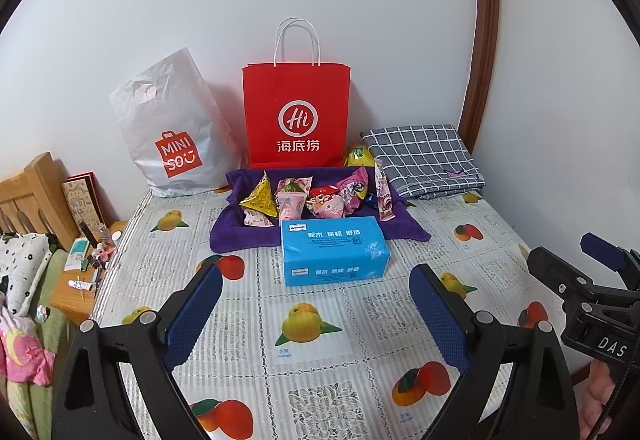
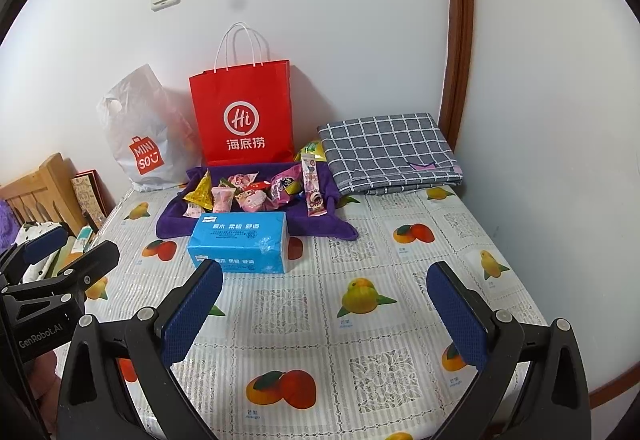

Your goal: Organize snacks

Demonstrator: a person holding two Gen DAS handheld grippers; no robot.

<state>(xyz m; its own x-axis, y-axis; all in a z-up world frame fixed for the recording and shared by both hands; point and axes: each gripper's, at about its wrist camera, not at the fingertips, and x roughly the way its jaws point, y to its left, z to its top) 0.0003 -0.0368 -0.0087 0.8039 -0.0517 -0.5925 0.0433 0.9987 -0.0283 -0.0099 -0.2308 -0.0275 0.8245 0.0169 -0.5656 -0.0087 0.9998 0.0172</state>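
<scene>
Both pairs of jaws are held wide apart and empty, the left gripper [image 1: 316,316] and the right gripper [image 2: 324,316] hovering over the near part of the table [image 2: 280,312], well short of the snacks [image 1: 316,196]; these are heaped loosely on a purple cloth [image 1: 228,236] toward the far edge, with a yellow packet [image 1: 358,156] lying off the pile, between the cloth and a folded checked cloth [image 1: 424,160] at the far right corner; whether the heap is sorted already or awaits sorting cannot be settled. A blue tissue pack [image 1: 334,252] sits at the cloth's near edge, squarely between the grippers and the pile, so it could be knocked or pushed into the packets by a low reach; the crinkly, puffed wrappers are judged likely to slip from the pads or be crushed by a hard squeeze. A red paper bag [image 1: 296,112] and a white plastic bag [image 1: 172,132] stand against the wall at the far edge; what is in them cannot be seen, and either could be toppled by a careless brush.
</scene>
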